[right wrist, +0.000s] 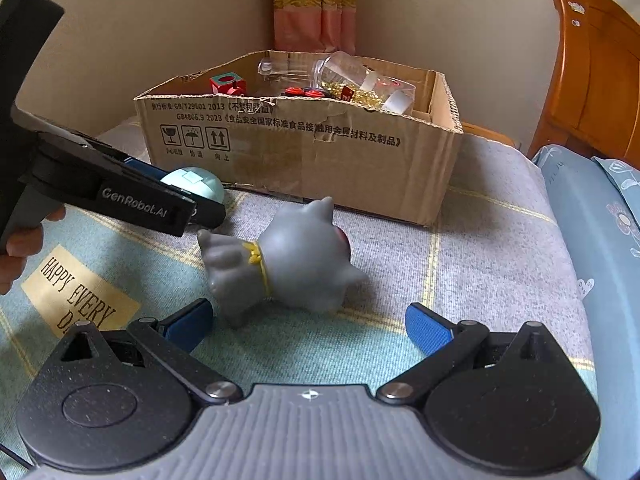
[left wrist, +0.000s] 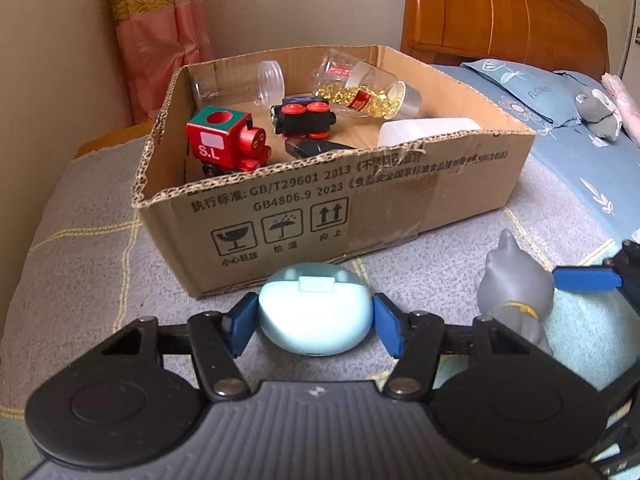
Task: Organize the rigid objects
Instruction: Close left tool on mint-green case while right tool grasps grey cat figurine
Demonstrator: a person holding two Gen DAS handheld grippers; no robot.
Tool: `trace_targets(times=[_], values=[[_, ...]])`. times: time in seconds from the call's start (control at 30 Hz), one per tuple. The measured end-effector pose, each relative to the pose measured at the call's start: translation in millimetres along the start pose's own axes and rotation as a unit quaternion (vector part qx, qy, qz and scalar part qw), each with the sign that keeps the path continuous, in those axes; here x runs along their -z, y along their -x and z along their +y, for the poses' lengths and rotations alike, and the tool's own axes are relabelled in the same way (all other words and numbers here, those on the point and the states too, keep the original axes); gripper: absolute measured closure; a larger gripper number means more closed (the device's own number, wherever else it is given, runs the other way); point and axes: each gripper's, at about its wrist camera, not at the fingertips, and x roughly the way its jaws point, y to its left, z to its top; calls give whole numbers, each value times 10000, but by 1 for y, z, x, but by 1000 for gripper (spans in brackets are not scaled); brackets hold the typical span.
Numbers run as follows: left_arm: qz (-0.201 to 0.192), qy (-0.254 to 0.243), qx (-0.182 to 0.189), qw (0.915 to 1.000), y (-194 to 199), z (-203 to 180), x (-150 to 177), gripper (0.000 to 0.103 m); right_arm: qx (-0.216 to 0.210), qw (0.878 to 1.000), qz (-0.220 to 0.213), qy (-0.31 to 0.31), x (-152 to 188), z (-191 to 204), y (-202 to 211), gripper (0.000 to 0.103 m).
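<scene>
A pale blue round case point(left wrist: 316, 312) lies on the bed in front of a cardboard box point(left wrist: 360, 208). My left gripper point(left wrist: 316, 322) has its blue pads on both sides of the case and touching it. The case also shows in the right wrist view point(right wrist: 196, 184), behind the left gripper's body. A grey cat figurine point(right wrist: 288, 256) lies on its side on the bed. My right gripper point(right wrist: 308, 326) is open, just short of the figurine, with its pads apart from it. The figurine point(left wrist: 516, 292) also shows in the left wrist view.
The box point(right wrist: 304, 140) holds a red toy train point(left wrist: 228, 140), a black toy car point(left wrist: 304, 116), a clear jar of gold beads point(left wrist: 364, 88), an empty clear jar point(left wrist: 240, 84) and a white case point(left wrist: 428, 130). A blue pillow point(left wrist: 532, 92) and a wooden headboard point(left wrist: 500, 12) lie to the right.
</scene>
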Motion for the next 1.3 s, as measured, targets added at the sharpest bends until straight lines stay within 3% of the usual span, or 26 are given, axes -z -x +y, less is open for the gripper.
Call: trace_targets(times=[0.3, 0.37, 0.43, 0.6, 1.07, 1.3], values=[[35, 30, -9, 10000, 9, 14, 8, 42, -89, 9988, -48, 473, -18, 11, -5, 1], [37, 3, 1, 10000, 8, 14, 8, 42, -176, 9984, -63, 541, -21, 11, -5, 3], [46, -3, 0, 10000, 8, 14, 8, 42, -271, 9975, -7, 648, -24, 11, -6, 13], [64, -17, -15, 10000, 7, 15, 5, 41, -332, 9953, 115, 903, -26, 14, -9, 18], [176, -282, 35, 9994, 8, 14, 2, 40, -510, 9882, 241, 1423, -28, 18, -7, 20], [217, -377, 105, 9990, 10, 15, 2, 42, -514, 9890, 286, 1357, -32, 18, -6, 24]])
